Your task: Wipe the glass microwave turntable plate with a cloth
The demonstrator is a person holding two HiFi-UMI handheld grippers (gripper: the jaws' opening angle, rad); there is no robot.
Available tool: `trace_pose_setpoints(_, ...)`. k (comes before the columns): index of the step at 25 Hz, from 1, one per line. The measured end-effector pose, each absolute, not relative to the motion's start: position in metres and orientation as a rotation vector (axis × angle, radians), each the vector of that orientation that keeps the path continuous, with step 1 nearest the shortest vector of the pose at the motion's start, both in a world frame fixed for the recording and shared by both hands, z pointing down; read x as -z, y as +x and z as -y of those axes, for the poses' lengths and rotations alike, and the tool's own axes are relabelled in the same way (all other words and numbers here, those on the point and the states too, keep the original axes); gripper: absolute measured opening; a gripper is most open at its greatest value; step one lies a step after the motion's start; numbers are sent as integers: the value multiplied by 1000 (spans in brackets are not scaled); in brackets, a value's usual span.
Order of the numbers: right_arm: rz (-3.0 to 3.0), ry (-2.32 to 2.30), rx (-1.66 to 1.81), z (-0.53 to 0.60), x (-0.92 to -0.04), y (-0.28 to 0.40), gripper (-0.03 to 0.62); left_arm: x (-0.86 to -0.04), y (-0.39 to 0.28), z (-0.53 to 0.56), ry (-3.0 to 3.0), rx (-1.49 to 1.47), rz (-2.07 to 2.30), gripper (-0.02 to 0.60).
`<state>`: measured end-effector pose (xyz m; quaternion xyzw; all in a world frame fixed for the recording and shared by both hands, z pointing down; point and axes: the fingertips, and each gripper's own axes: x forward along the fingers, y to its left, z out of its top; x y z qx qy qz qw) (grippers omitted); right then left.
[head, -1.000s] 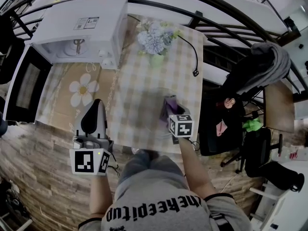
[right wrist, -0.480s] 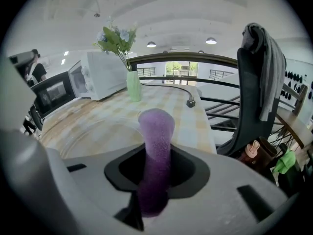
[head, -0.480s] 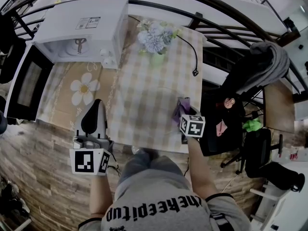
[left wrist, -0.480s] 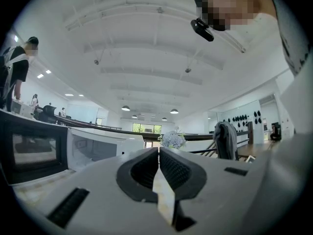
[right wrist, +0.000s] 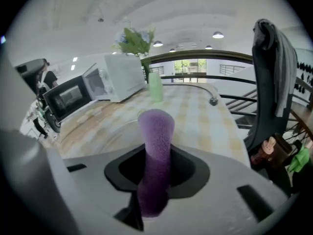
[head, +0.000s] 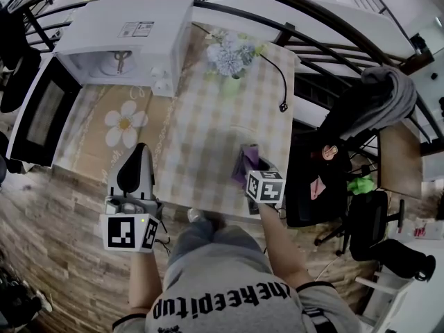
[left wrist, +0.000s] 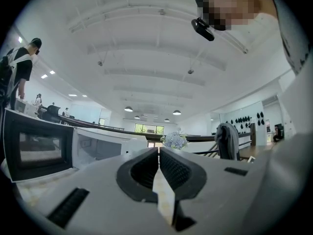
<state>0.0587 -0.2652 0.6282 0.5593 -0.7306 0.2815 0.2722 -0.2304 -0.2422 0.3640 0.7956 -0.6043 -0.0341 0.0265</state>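
Observation:
My right gripper (head: 248, 170) is shut on a purple cloth (head: 246, 160), which sticks up as a folded roll (right wrist: 156, 131) between its fingers. It hovers low over the checked tablecloth (head: 208, 116) near the table's front right. The clear glass turntable plate (right wrist: 115, 131) lies flat on the cloth just beyond and left of the purple roll; only its curved rim shows, and it is too faint to place in the head view. My left gripper (head: 141, 148) is shut with nothing in it, held off the table's front left, tilted upward (left wrist: 158, 153).
A white microwave (head: 132, 40) with its door (head: 41, 113) swung open stands at the table's far left. A green vase of flowers (head: 229, 61) and a black cable with a plug (head: 281, 89) lie at the back. A chair draped with clothing (head: 378, 103) stands to the right.
The right gripper with the cloth swung right toward the table's edge, then came back left and slightly nearer. The left gripper has stayed put.

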Motion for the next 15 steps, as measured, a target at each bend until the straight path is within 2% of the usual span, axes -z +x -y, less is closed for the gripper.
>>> trace_pose_setpoints(8,2174,1180,-781,244,-626,-68,115,-365,-249,229,2408,132,1915,11)
trace_pose_setpoints(15,2144,1088,-588,239,-639,-86,114,-375,-279,210,2308,177,1985,11)
